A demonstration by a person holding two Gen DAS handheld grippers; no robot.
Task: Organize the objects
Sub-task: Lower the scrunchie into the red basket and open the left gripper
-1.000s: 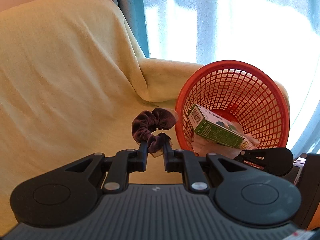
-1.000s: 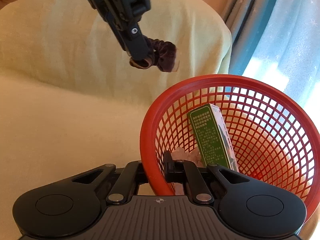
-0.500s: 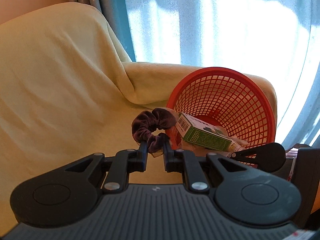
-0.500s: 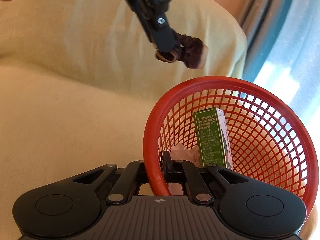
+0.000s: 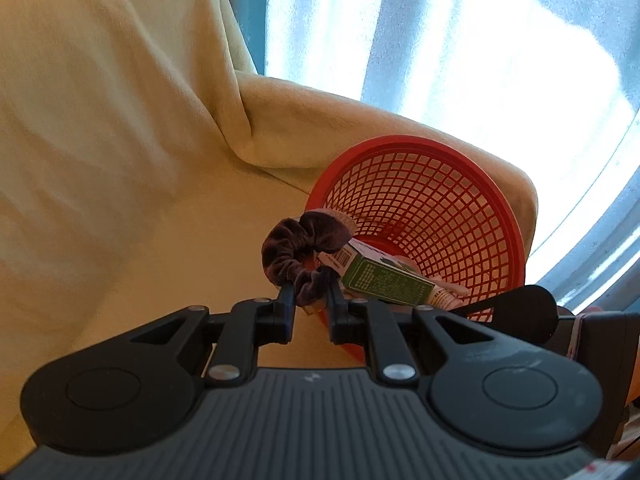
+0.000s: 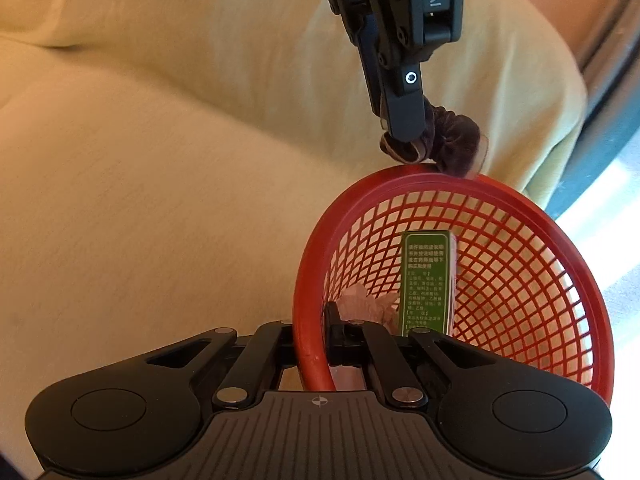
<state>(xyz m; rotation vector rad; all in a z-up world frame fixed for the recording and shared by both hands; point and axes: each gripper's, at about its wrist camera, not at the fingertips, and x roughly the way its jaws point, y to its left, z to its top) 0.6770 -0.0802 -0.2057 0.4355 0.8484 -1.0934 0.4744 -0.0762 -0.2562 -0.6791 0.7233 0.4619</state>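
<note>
Two grippers, one basket, one scrunchie over a yellow-draped sofa.

One dark velvet scrunchie [image 5: 301, 249] is pinched between the narrowed fingers of the left gripper [image 5: 309, 293], held in the air at the rim of the red mesh basket [image 5: 460, 200]; in the right wrist view its lower edge sits right at the rim, touching or just above, which I cannot tell. The right gripper [image 6: 310, 330] is clamped on the near rim of the basket, one finger outside the wall and one inside. Inside the basket lie one green box [image 6: 426, 280] with white print, leaning against the mesh, and one crumpled pale pink piece [image 6: 366, 306] beside it. One sofa [image 5: 120, 160] under the yellow cover carries the basket; pale blue curtains [image 5: 460, 40] hang behind.
</note>
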